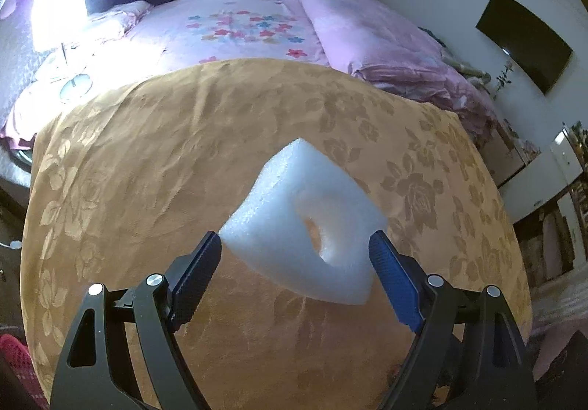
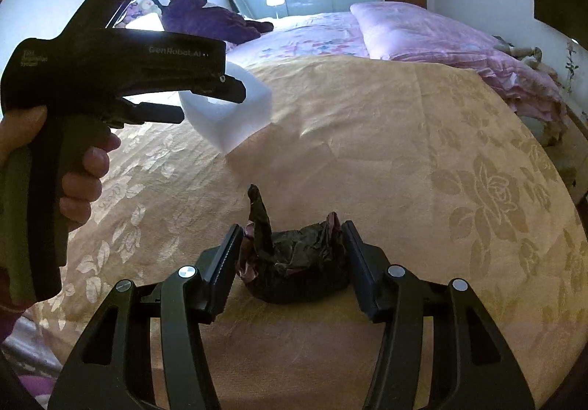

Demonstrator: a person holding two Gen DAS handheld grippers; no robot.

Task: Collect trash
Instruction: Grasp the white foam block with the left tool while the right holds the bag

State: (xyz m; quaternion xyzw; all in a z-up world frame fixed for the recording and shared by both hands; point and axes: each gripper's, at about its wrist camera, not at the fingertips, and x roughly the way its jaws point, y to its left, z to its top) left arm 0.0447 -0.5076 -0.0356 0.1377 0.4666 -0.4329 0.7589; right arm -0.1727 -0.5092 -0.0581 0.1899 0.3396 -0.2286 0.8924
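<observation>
**Foam block and crumpled wrapper both in the grippers over the bed**

The left gripper point(image 1: 296, 244) stands wide, its two pads pressed against opposite sides of a white foam block point(image 1: 294, 211) with a hole through its face; the block is lifted clear above the tan floral blanket point(image 1: 165, 160). From the right wrist view the same block point(image 2: 235, 116) hangs off the front of the left gripper point(image 2: 211, 99), whose handle a hand point(image 2: 79, 171) grips at the left edge.

The right gripper point(image 2: 294, 248) is partly closed around a crumpled dark wrapper point(image 2: 294, 270), both pads touching its sides; one twisted end sticks upward. Whether the wrapper rests on the blanket point(image 2: 404, 153) or is raised just off it cannot be told.

A red basket point(image 1: 16, 366) shows at the lower left corner; its contents are out of sight.
</observation>
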